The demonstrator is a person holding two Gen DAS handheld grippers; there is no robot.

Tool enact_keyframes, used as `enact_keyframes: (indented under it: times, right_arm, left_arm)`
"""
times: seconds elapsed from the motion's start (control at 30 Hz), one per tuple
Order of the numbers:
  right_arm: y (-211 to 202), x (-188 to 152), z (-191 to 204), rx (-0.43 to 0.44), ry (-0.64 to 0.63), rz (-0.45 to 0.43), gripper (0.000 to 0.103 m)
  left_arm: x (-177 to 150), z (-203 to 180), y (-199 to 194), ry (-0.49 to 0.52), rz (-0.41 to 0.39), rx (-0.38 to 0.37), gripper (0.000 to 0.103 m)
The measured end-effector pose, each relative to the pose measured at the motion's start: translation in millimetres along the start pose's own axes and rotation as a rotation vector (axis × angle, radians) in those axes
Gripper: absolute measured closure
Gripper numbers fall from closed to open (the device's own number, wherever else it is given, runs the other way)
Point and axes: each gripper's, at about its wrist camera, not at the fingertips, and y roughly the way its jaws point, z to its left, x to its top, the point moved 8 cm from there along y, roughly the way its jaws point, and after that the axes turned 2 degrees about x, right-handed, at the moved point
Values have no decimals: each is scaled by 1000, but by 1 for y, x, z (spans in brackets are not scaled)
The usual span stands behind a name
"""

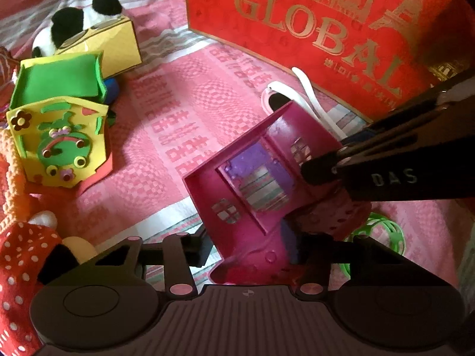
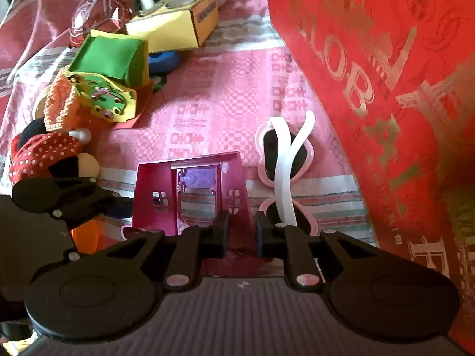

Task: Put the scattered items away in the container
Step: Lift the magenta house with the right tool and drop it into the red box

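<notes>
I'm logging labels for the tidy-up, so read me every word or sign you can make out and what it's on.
"GLOBAL": gold letters on the big red cardboard box.
"DAS": pale letters on the black right gripper finger.
Small gold characters under "GLOBAL": too small to read.
Black print on the yellow cardboard box end: blurred.
Repeated red character motifs woven into the pink checked cloth: unclear.

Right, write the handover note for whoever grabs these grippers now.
Left hand-held gripper: open, fingers either side of the house base, not gripping.
Right hand-held gripper: shut on the house wall; the house is tilted.
Red container: stands at the back right. Its inside is out of view, so count nothing as done.
Left to do: the house first, then the sunglasses beside the container, then the foam box, yellow box, panda and doll, all on the blanket.
</notes>
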Motion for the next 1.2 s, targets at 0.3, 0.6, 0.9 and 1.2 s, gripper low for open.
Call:
enact_keyframes:
  times: [0.3, 0.6, 0.9, 1.2]
  right_arm:
    - [-17, -3, 4, -22, -7, -39, 86]
    - [-36, -6, 19, -22, -16, -86, 86]
    - [-59, -9, 42, -27, -30, -140, 86]
    - [-123, -7, 68, -82, -71, -290, 87]
  left_arm:
    - [-9, 1, -12, -14, 16, 65, 85]
    - [-13, 4, -37, -1, -24, 101, 85]
    - [-21, 11, -68, -6, -75, 116, 85]
    - [-11, 10, -129, -8, -233, 94, 85]
